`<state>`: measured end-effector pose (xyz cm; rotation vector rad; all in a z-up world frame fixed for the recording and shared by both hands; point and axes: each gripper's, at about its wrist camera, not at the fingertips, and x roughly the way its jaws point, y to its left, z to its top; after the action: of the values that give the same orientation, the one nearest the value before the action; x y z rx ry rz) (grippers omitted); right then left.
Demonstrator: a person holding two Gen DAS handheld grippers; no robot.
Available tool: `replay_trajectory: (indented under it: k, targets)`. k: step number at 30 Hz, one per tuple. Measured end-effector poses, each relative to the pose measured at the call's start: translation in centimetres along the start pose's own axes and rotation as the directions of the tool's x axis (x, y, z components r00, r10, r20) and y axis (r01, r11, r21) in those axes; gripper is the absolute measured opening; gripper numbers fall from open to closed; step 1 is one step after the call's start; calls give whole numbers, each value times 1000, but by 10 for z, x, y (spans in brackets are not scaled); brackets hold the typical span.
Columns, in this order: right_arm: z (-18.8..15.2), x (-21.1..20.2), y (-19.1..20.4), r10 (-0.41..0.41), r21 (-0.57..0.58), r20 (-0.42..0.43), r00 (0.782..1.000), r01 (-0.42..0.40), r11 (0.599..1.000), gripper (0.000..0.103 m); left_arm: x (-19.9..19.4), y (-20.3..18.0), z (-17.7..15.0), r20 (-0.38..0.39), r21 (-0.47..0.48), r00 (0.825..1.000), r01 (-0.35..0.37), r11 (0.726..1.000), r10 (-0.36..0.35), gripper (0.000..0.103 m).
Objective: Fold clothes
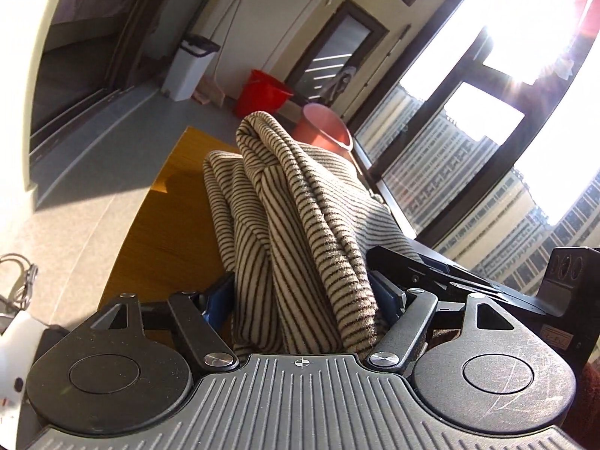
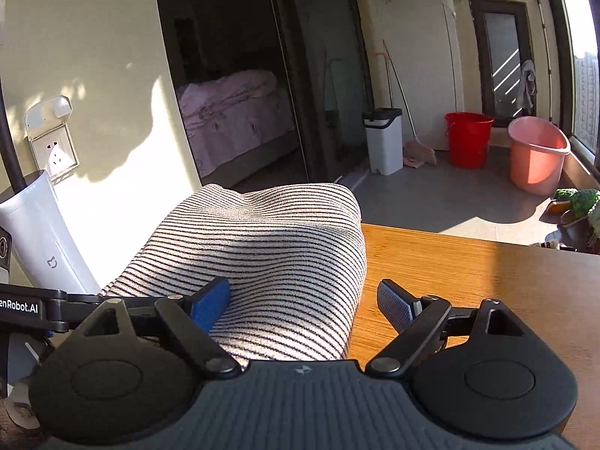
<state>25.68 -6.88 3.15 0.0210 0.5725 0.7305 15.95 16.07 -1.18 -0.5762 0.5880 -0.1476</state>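
Plainly, the striped garment (image 1: pixel 300 225) lies bunched on the wooden table (image 2: pixel 468 273), hiding the left gripper (image 1: pixel 303 296) pads clamping it; the right gripper (image 2: pixel 307 300) gapes around its near edge.

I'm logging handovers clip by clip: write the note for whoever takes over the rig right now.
Left gripper: a thick bunch of the beige, dark-striped knit garment fills the space between its blue pads; whether they clamp it is unclear.
Right gripper: jaws wide open; the garment's folded bulk lies against its left pad, and the right pad is clear of it.
Garment: bunched and doubled over at the edge of the wooden table.
Done: a rough fold-over.
Left: probably flatten, square up and finish the folds.
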Motion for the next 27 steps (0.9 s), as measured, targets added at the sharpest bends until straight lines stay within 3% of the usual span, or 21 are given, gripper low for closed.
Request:
replay_trajectory:
  k: [3,6,8,10,12,15,17,20,21,23,27]
  targets:
    - [0,0,-2,5,19,-2,1000,-5,1000,86,-17,-7,5,39,8,999,-3,1000,2,76]
    - [-1,-1,-2,0,15,2,1000,0,1000,86,-41,-24,17,140,71,990,6,997,-16,76]
    - [0,0,2,-12,-1,6,1000,12,1000,86,-46,-36,25,163,89,984,54,995,-68,76]
    - [1,-1,7,-28,-26,12,1000,28,999,86,-35,-46,31,138,97,984,99,990,-112,76]
    - [2,-6,16,-64,-94,30,997,67,993,86,-12,-53,37,95,117,990,89,989,-100,74]
    - [5,-29,34,-104,-201,85,991,119,972,85,13,-47,37,57,124,998,20,992,-27,63]
    - [6,-46,40,-60,-218,92,994,79,973,81,20,-40,34,52,117,999,-9,993,3,62]
    - [4,-43,46,12,-197,-4,1000,-12,980,75,20,-41,30,71,117,997,-20,993,12,62]
    - [0,-34,48,-7,-205,-43,999,-2,979,75,20,-43,28,74,125,997,-29,992,19,62]
    - [-10,-23,50,-44,-257,-43,998,32,966,84,21,-47,27,76,149,997,-44,988,33,62]
    - [2,-26,33,13,-161,-94,995,-28,987,84,18,-41,25,80,142,997,-30,989,18,63]
